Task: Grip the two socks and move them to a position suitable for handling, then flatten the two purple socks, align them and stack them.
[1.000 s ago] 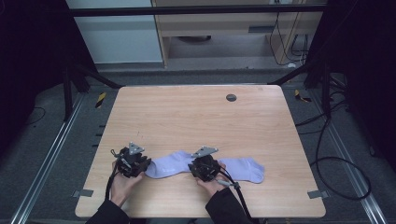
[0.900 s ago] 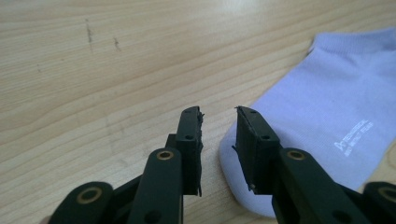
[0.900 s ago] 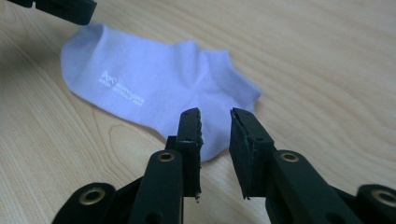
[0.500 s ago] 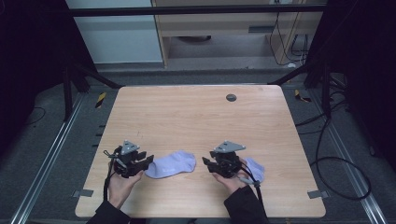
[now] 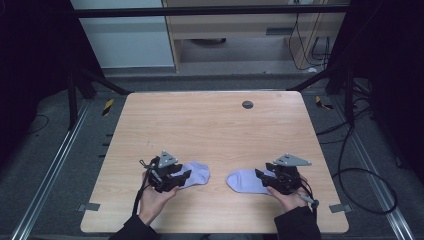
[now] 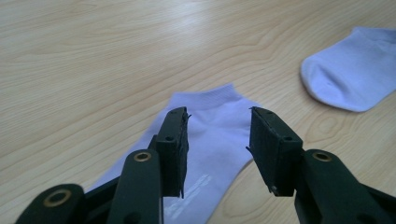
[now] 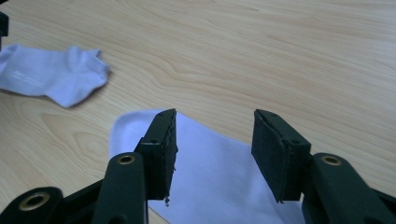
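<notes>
1. Your left hand (image 5: 152,200) comes in from the bottom edge of the high view, palm wrapped round the left claw (image 5: 184,176), which points right along the worktop (image 5: 215,130) at the left sock (image 5: 196,174).
2. Your right hand (image 5: 289,196) mirrors it: the right claw (image 5: 261,177) points left, over the end of the right sock (image 5: 245,181). Both hands sit low near the front edge, grey plates on top.
3. Left claw is apart. Its jaws have just been opening, and in the left gripper view the sock lies flat on the wood under and between them, pads not pressing on it.
4. Right claw is apart too and has also just been opening. In the right gripper view the sock lies below the gap, nothing pinched.
5. Where the socks are: both pale lilac, lying flat on the worktop near the front, well apart from each other with bare wood between them.
6. The high view gives you the whole layout, plus the round dark grommet (image 5: 247,104) near the far edge, but the claws hide one end of each sock.
7. The left gripper view shows the ribbed cuff edge of the left sock and faint white printing on it, with the right sock's rounded end off to the upper right.
8. The right gripper view shows the left sock's rumpled end at upper left.
</notes>
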A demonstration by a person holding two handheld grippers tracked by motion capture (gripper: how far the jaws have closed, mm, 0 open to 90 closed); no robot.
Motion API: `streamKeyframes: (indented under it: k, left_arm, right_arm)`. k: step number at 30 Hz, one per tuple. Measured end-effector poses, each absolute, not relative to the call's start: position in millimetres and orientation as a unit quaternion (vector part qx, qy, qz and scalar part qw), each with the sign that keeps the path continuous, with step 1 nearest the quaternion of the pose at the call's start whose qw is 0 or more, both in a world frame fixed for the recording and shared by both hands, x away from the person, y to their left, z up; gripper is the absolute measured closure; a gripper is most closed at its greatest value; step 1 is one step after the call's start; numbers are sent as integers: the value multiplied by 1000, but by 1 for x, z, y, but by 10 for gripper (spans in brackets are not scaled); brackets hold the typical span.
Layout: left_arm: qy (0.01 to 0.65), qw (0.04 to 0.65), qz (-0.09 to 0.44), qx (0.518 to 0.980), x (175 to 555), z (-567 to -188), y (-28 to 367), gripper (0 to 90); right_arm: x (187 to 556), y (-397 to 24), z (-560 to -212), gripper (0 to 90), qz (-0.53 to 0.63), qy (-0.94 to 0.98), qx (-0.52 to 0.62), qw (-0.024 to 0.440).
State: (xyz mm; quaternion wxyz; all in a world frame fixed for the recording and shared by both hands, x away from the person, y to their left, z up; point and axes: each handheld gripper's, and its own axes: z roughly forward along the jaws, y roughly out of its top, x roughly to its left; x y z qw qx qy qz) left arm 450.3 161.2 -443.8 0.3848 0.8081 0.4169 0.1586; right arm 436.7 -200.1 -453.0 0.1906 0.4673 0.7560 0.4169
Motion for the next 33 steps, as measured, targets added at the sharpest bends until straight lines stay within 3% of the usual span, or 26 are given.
streamKeyframes:
  k: [10,25,33]
  left_arm:
    - [383,384,141,828,453,-447,111,533]
    - [355,362,118,854,460,-469,53,521]
    - [363,343,116,859,467,-482,42,550]
  right_arm:
    - [433,-239,-464,487,379,753,494,213]
    - [440,-247,-477,498,350,766,497,210]
    - [441,-243,-485,542,330,779,497,192]
